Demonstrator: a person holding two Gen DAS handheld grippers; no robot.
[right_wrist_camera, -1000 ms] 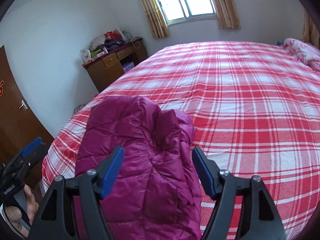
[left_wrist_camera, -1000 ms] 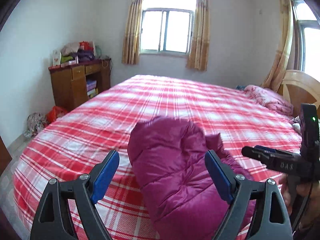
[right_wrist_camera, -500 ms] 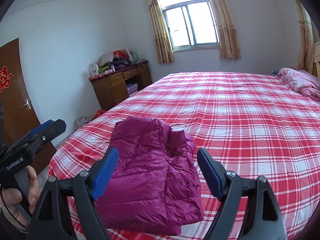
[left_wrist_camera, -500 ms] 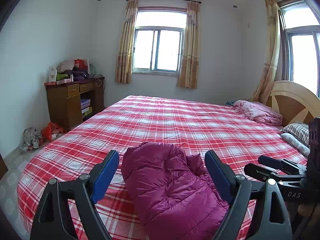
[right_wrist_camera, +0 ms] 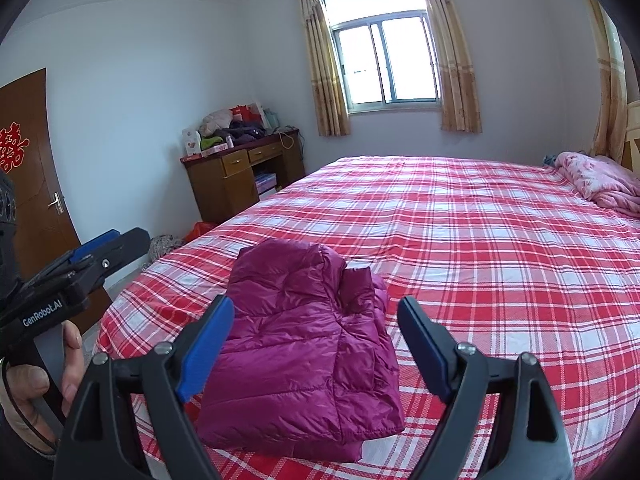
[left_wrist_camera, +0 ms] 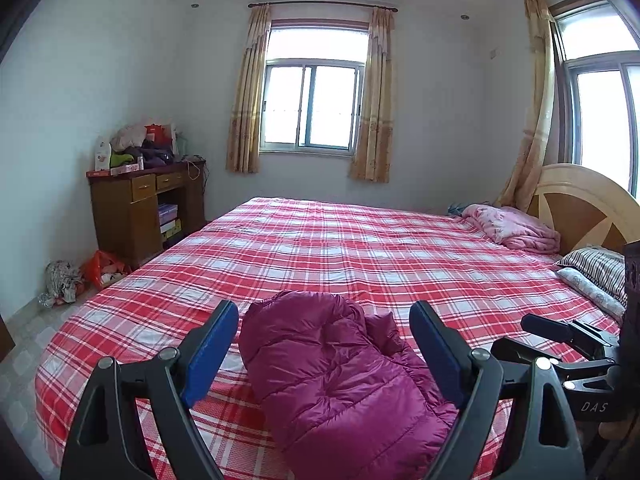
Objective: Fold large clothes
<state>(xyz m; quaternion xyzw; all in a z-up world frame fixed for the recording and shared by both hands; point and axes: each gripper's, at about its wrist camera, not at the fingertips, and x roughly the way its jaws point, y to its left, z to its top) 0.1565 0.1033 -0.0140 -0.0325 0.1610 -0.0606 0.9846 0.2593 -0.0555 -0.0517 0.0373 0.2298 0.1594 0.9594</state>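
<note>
A folded magenta quilted down jacket (left_wrist_camera: 336, 372) lies on a red-and-white plaid bedspread (left_wrist_camera: 360, 256), framed between the wide-open blue-padded fingers of the left gripper (left_wrist_camera: 324, 354), which touch nothing. Off to that gripper's right, the black right gripper (left_wrist_camera: 568, 340) hovers above the bed.

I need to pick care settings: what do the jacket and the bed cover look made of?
Jacket: a puffy quilted shell, likely nylon or polyester with down or synthetic fill; its magenta surface has a slight sheen and stitched channels. Bed cover: matte woven fabric, probably cotton or a blend, in red and white plaid, lying flat.
</note>
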